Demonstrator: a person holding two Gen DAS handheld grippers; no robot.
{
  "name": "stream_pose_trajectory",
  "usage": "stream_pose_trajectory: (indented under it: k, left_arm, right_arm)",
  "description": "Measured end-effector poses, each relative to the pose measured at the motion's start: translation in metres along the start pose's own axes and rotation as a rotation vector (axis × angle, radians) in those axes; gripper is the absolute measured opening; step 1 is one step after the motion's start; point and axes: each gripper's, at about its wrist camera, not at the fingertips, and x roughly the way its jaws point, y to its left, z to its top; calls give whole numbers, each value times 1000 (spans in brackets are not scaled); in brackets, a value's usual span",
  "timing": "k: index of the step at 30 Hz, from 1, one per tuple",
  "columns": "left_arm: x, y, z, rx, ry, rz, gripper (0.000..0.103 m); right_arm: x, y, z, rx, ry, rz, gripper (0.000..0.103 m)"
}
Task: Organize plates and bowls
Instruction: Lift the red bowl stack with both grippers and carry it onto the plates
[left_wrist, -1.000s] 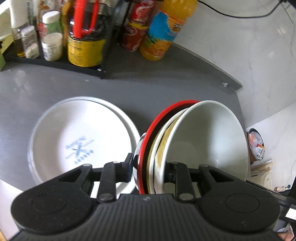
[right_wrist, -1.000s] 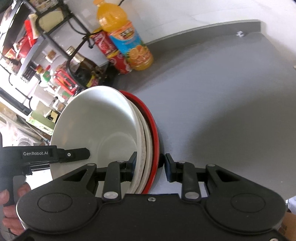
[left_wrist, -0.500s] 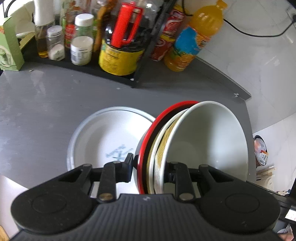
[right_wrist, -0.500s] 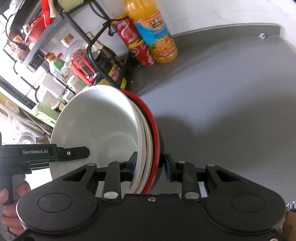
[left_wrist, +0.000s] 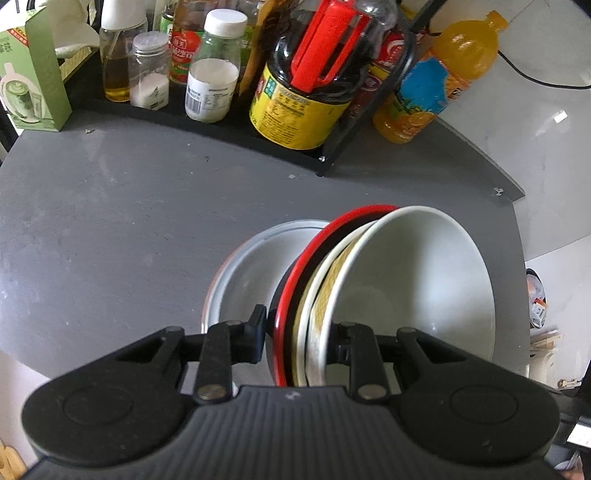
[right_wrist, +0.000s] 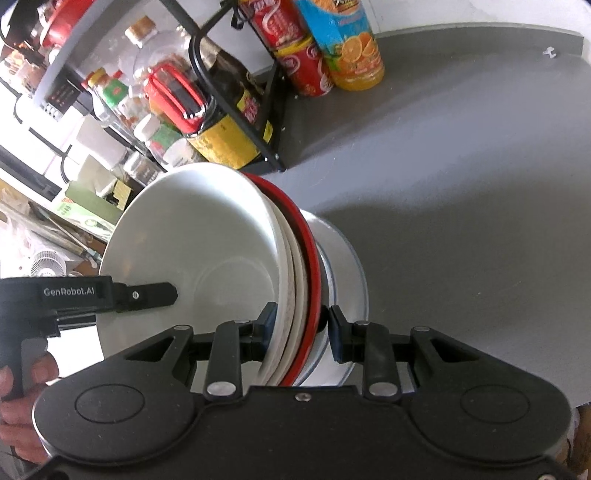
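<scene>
Grey countertop (left_wrist: 110, 229), white marble-look wall behind; black condiment rack (left_wrist: 221, 122) at the back edge holds a soy sauce jug (left_wrist: 295, 107) and spice jars, with an orange drink bottle (left_wrist: 432, 88) and red cans (right_wrist: 303, 62) beside it.

Left gripper (left_wrist: 297, 339) clamped on the rims of a nested bowl stack (left_wrist: 369, 295): white bowl innermost, a cream one with gold trim, then a red-rimmed black one. Stack held on edge, off the counter. Right gripper (right_wrist: 299, 328) straddles the same stack from the opposite rim, jaws narrow; the outer pad looks just shy of contact, so a firm hold cannot be confirmed.

White plate (left_wrist: 251, 269) lies flat on the counter, directly beyond and below the stack.

Step in hand, by my reading: carrying the bowls over to the plate. Next move calls for tipping the stack level, centring it above the plate, lowering until seated, then releasing both grips.
</scene>
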Motion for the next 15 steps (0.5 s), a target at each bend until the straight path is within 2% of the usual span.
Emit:
stream_pose_trajectory:
  k: [9,15]
  left_arm:
    - [14,6,10,15,47,8,25]
    - [21,11,12,18,62,11,25]
  right_arm:
    - [13,3,-5,34,47,-37,28]
    - [14,8,-3,35,41,-47,31]
